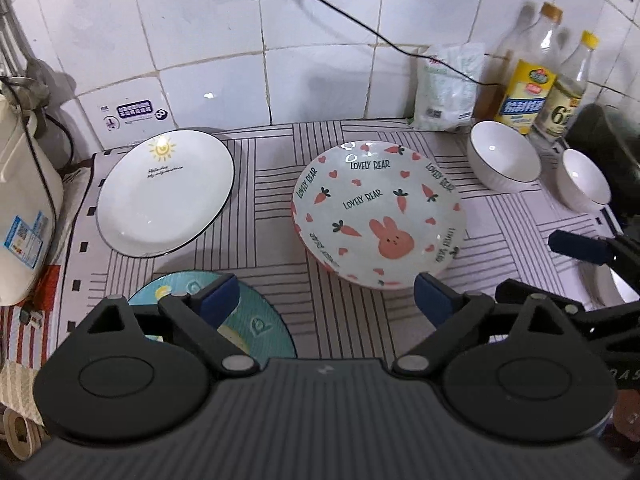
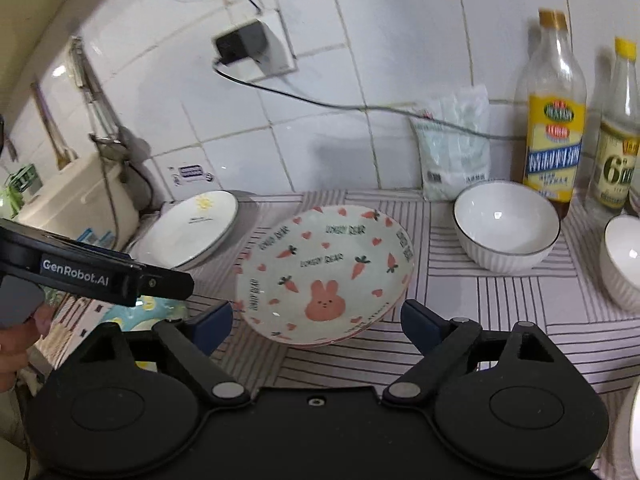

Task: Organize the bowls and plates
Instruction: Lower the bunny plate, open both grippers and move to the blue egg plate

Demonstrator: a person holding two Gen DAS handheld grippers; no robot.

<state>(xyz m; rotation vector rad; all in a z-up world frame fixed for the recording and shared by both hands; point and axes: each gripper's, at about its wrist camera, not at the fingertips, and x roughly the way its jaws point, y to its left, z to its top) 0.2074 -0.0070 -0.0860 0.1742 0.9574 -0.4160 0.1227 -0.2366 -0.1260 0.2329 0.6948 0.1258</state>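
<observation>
A rabbit-and-carrot dish [image 1: 378, 212] [image 2: 324, 272] rests on the striped mat, just beyond both grippers. My left gripper [image 1: 326, 298] hovers above its near rim, open and empty. A blue patterned plate [image 1: 256, 324] [image 2: 148, 308] lies under the left finger. My right gripper [image 2: 318, 322] is open too, with nothing between its fingers. A white plate with a sun [image 1: 164, 192] [image 2: 196, 224] lies at the back left. Two white bowls [image 1: 502, 156] [image 1: 584, 180] stand at the back right, the bigger bowl [image 2: 506, 224] nearer the dish.
Two bottles [image 2: 554, 120] [image 2: 618, 140] and a white bag [image 2: 456, 148] stand against the tiled wall. A cable runs from the wall plug [image 2: 240, 44] across the wall. A cream appliance [image 1: 20, 208] stands at the left edge. A hand [image 2: 20, 344] holds the left gripper's body [image 2: 100, 272].
</observation>
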